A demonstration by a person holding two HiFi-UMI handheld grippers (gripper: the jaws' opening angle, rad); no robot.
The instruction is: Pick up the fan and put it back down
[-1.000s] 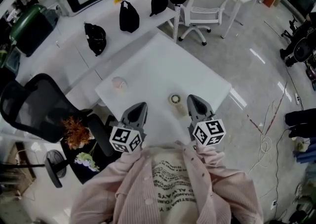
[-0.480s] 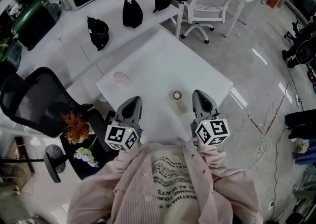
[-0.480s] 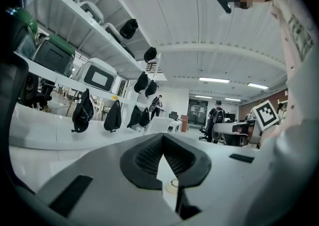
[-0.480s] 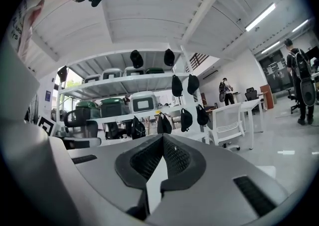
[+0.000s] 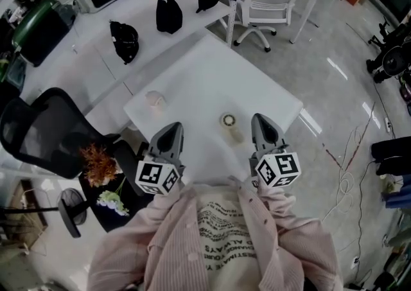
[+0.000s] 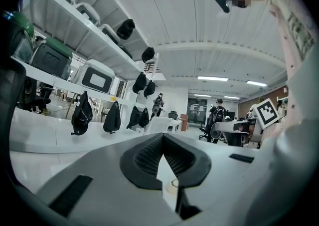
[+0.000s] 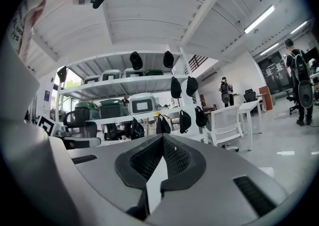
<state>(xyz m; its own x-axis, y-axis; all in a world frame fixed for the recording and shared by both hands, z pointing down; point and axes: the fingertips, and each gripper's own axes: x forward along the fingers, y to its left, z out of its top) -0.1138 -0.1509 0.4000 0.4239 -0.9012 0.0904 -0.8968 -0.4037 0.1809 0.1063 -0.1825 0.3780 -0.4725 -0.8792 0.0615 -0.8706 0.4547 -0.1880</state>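
Observation:
A small cream fan (image 5: 229, 123) with a round head lies on the white table (image 5: 205, 71), its handle pointing toward me. The left gripper (image 5: 171, 129) hovers over the table's near edge, left of the fan and apart from it. The right gripper (image 5: 262, 120) hovers just right of the fan, also clear of it. Both point level across the table. In the left gripper view the jaw tips (image 6: 162, 136) meet with nothing gripped, and the fan's head (image 6: 173, 184) shows low in the slot behind them. In the right gripper view the jaws (image 7: 163, 137) are likewise shut and empty.
A pale pink round object (image 5: 155, 102) sits on the table's left corner. A black office chair (image 5: 38, 135) and flowers (image 5: 99, 167) stand at the left. A long white bench with black bags (image 5: 168, 13) and a white chair (image 5: 273, 4) lie beyond the table.
Both grippers have risen slightly and sit a little farther apart. The fan has stayed in place on the table.

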